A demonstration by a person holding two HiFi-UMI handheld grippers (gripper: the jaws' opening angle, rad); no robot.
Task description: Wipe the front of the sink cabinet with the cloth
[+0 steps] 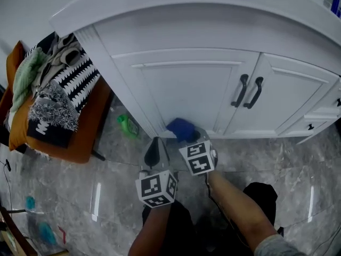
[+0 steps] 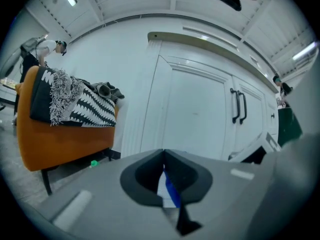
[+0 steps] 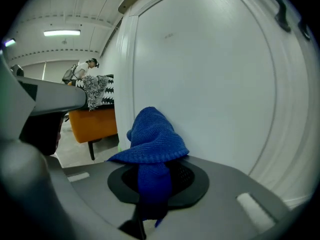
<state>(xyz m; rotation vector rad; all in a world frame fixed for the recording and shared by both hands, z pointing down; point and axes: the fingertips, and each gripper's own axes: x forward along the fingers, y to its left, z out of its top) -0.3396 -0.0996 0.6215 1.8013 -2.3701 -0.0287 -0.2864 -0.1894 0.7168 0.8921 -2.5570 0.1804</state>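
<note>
At the foot of the sink cabinet (image 1: pixel 133 31), low on its left door (image 1: pixel 192 89).

- Right gripper (image 1: pixel 187 141): jaws clamped on the cloth (image 1: pixel 181 128), a blue knit bunch. One fold sticks out past the jaw tips and looks to be touching the door face near its bottom rail, toward the hinge-side corner.
- Left gripper (image 1: pixel 154 145): jaws together, nothing held. It hangs just beside the right one, farther from the door's handle side and a little back from the door. A sliver of blue shows through the gap behind its tips; I take that for the cloth beyond, not a grip.
- Handles (image 1: pixel 249 91): a black pair, well above the cloth and off toward the far edge of the door.

Judgement: the wipe turns on one relation. The cloth sits at the low end of the door, so nearly all the door's face lies up and away from it, toward the handles. The door's long axis runs floor to counter, so strokes from here go upward. The right gripper is the nearer one and already carries the cloth; the left has no part yet.
</note>
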